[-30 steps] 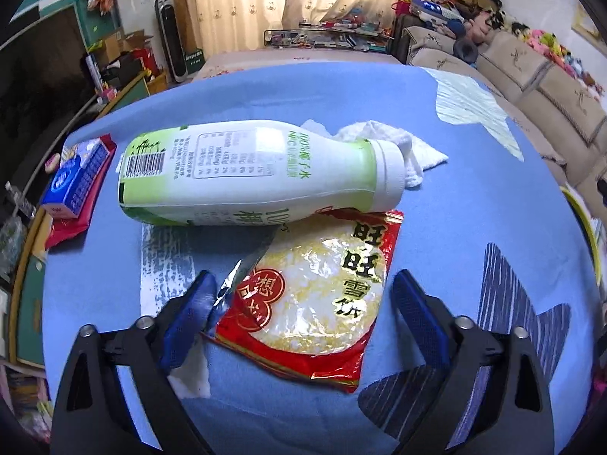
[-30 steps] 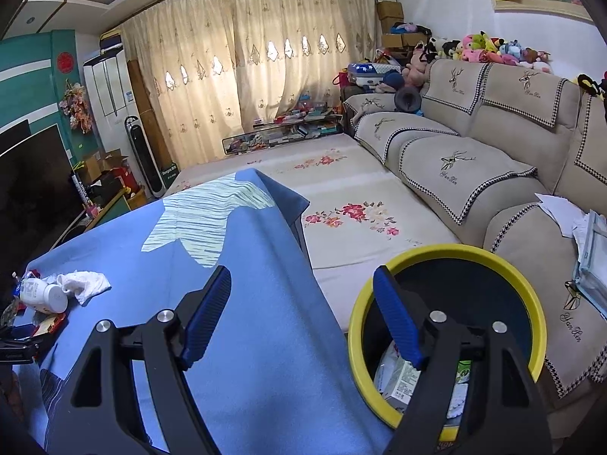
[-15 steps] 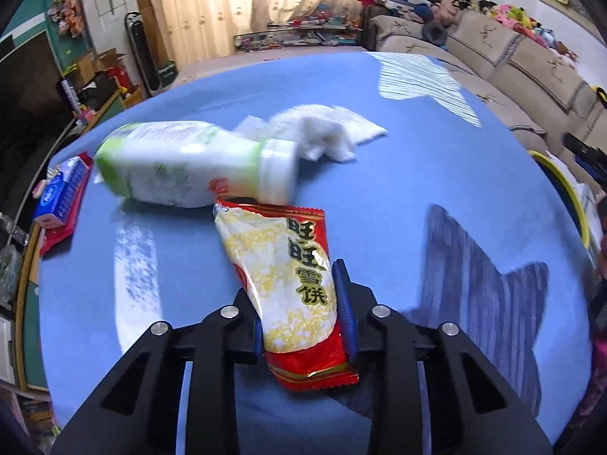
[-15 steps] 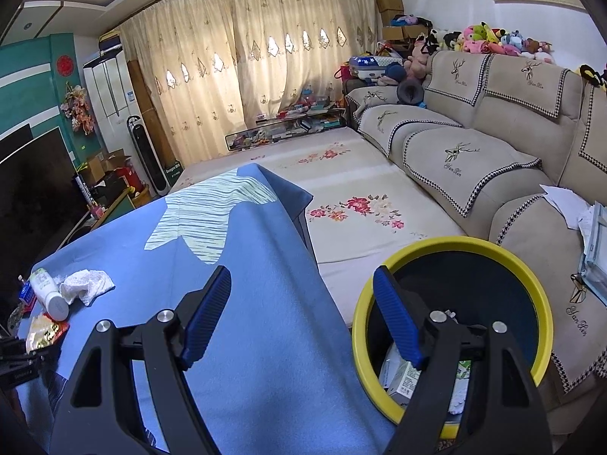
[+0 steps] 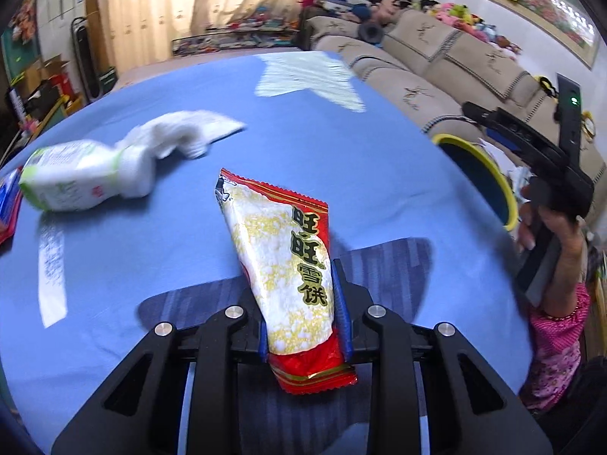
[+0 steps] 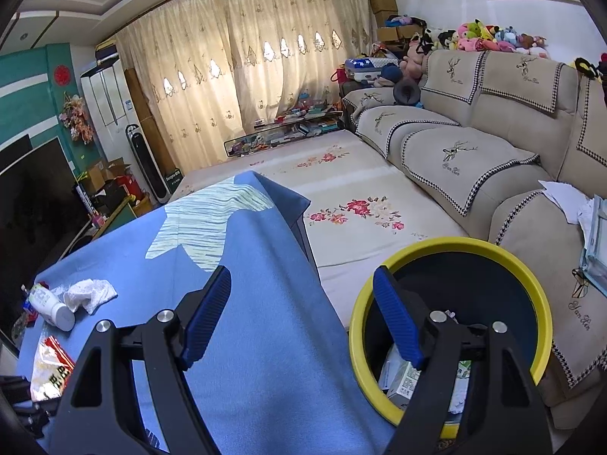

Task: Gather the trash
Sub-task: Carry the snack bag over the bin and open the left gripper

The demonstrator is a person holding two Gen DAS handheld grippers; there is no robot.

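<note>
The left gripper [image 5: 303,311] clamps a red-and-white foil rice-cracker packet [image 5: 282,261] above the blue tablecloth [image 5: 341,159], well clear of the green-and-white plastic bottle [image 5: 83,180] and crumpled white tissue [image 5: 182,138]. The right gripper [image 6: 299,314], jaws wide and empty, hangs at the cloth's edge beside the yellow-rimmed round bin [image 6: 531,292].

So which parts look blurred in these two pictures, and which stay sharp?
In the left wrist view, the white bottle and crumpled tissue are smeared by motion blur, while the snack packet held in the left claw stays sharp. In the right wrist view nothing is smeared: the right claw and yellow-rimmed bin look crisp.
</note>
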